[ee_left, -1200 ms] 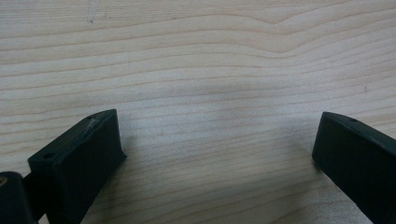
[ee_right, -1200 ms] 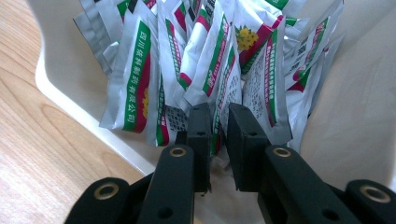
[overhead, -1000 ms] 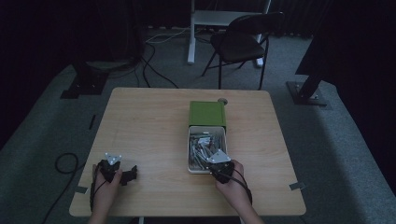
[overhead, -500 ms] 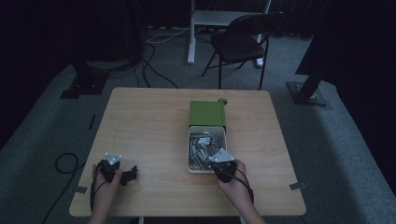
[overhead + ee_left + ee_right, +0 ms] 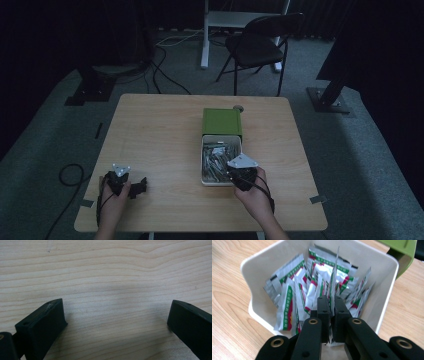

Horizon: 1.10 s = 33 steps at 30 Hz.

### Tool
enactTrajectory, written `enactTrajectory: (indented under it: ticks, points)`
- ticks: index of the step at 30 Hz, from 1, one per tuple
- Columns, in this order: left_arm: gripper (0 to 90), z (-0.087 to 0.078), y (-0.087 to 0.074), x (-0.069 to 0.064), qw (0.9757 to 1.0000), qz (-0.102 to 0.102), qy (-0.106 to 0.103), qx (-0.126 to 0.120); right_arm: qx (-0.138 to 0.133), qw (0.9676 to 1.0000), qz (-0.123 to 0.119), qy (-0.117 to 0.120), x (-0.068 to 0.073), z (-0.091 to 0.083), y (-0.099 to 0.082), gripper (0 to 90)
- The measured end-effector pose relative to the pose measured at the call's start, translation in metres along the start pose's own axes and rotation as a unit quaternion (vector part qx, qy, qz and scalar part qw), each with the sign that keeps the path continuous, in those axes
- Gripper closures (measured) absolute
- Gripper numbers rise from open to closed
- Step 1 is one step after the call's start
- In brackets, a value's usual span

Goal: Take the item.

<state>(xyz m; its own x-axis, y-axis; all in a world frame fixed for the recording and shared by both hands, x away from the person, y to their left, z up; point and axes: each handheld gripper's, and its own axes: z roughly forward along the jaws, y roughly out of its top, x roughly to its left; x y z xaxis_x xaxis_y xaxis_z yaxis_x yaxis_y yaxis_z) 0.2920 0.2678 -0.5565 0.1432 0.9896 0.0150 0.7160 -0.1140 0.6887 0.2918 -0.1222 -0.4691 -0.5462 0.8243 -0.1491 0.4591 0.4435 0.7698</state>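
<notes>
A white box (image 5: 384, 287) (image 5: 205, 181) on the table holds several silver sachets with green and red print (image 5: 294, 290). My right gripper (image 5: 331, 305) (image 5: 237, 175) is over the box's near end, shut on one sachet (image 5: 335, 272) that stands on edge between its jaws, lifted a little above the pile. Its jaws have just closed on that sachet. A green lid or box (image 5: 222, 121) sits at the far end of the white box. My left gripper (image 5: 116, 315) (image 5: 140, 186) rests open on the bare wood near the table's front left, nothing between its jaws.
The light wooden table (image 5: 160, 130) has free surface left of the box. A small round grey object (image 5: 238, 107) lies behind the green lid. A black folding chair (image 5: 260, 45) and cables (image 5: 165, 70) stand on the floor beyond the table.
My right gripper has risen slightly at the near end of the white box, with a sachet in it. The left hand has stayed still.
</notes>
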Motion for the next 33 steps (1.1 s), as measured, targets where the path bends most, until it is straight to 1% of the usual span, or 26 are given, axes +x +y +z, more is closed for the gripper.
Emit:
enactTrajectory:
  ticks: [3,4,6,7,13,19,23,27,33]
  points:
    - [2.1,0.000,0.000,0.000,1.0000,0.000,0.000,0.000,-0.010,0.9999,0.002,0.006,-0.002,-0.003,0.005,86.6]
    - [2.1,0.000,0.000,0.000,1.0000,0.000,0.000,0.000,-0.015,0.9998,0.007,0.008,-0.002,-0.004,0.007,86.6]
    - [2.1,0.000,0.000,0.000,1.0000,0.000,0.000,0.000,-0.020,0.9998,0.005,0.008,-0.004,-0.006,0.010,86.6]
    - [2.1,0.000,0.000,0.000,1.0000,0.000,0.000,0.000,-0.024,0.9996,0.009,0.008,-0.005,-0.007,0.012,86.6]
    - [2.1,0.000,0.000,0.000,1.0000,0.000,0.000,0.000,-0.044,0.9986,0.025,0.012,-0.015,-0.017,0.021,86.6]
    - [2.1,0.000,0.000,0.000,1.0000,0.000,0.000,0.002,-0.069,0.9967,0.041,0.007,-0.029,-0.031,0.029,86.6]
    - [2.1,0.000,0.000,0.000,1.0000,0.000,0.000,0.002,-0.081,0.9955,0.050,0.000,-0.039,-0.039,0.032,86.6]
    - [2.1,0.000,0.000,0.000,1.0000,0.000,0.000,0.002,-0.087,0.9943,0.060,-0.016,-0.053,-0.046,0.032,86.6]
    - [2.1,0.000,0.000,0.000,1.0000,0.000,0.000,0.002,-0.091,0.9925,0.074,-0.035,-0.073,-0.055,0.025,86.6]
